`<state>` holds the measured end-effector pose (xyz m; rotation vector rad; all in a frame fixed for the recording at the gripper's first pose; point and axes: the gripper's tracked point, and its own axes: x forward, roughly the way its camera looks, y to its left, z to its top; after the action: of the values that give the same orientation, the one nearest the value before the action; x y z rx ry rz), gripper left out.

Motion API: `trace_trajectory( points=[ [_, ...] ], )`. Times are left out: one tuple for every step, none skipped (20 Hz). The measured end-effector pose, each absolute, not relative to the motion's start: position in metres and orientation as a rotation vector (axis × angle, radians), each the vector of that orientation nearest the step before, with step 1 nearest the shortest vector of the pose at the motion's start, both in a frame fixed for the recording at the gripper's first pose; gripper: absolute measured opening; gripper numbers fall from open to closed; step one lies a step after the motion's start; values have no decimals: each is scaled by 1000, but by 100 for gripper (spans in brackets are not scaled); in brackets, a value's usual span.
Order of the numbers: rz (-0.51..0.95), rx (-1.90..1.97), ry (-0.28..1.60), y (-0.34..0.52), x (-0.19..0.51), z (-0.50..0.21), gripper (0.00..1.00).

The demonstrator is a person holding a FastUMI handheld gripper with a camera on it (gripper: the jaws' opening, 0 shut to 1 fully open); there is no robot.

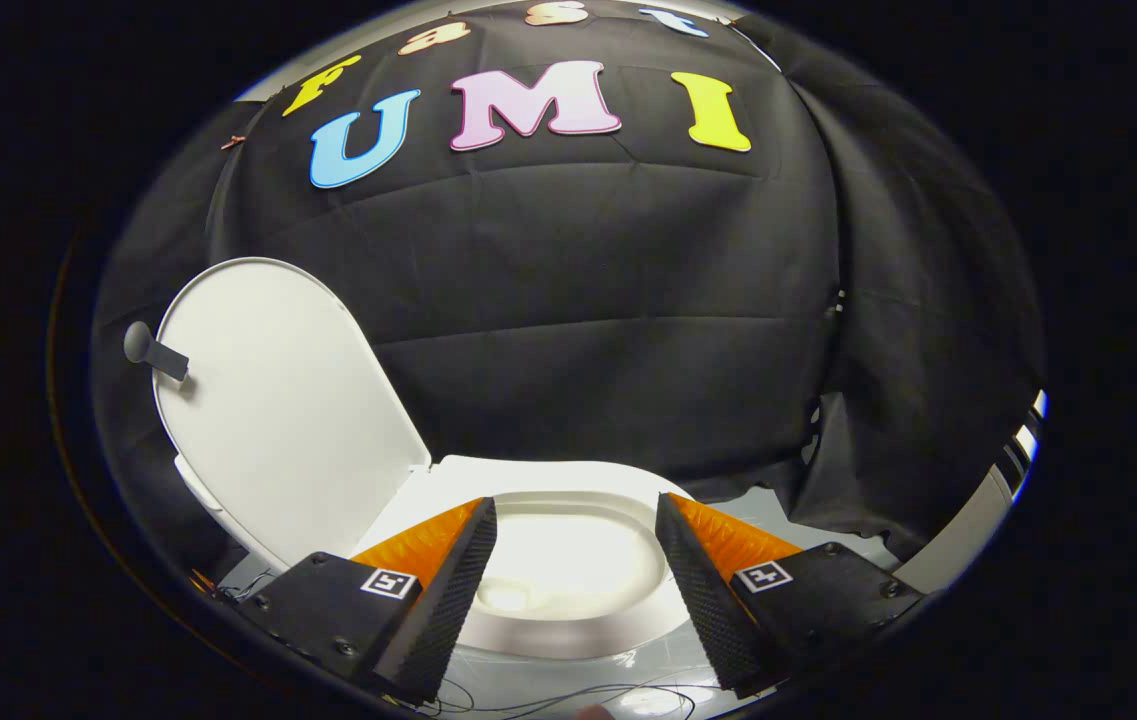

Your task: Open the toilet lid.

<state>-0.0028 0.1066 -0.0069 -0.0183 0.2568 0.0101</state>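
toilet lid (278, 410) already swung up, standing beyond-left of the claw (576, 530), bowl (568, 560) exposed between spread empty fingers; task looks done

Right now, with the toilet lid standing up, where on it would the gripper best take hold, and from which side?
Grip the small dark handle tab that juts from the raised toilet lid's far edge, coming in from beyond that edge. The lid itself is a broad, smooth panel, probably hard to pinch. The gripper hangs open over the bowl, holding nothing.
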Motion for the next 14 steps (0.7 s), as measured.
trace_trajectory(
  points=[
    [8,-18,257,105,-2,-7,99],
    [4,-22,256,104,-3,-7,100],
    [0,-24,256,103,-2,-8,99],
    [5,-19,255,103,-3,-8,99],
    [5,-23,247,103,-4,-6,100],
    [6,-30,238,102,-3,-3,100],
    [9,-37,229,102,-4,0,99],
    [9,-43,221,101,-4,2,99],
    [7,-44,214,101,-4,4,99],
    [10,-40,202,101,-3,7,99],
    [11,-36,197,101,-4,9,99],
    [8,-30,196,101,-3,9,99],
    [9,-28,191,100,-5,10,100],
    [8,-33,179,100,-3,12,99]
  ],
)
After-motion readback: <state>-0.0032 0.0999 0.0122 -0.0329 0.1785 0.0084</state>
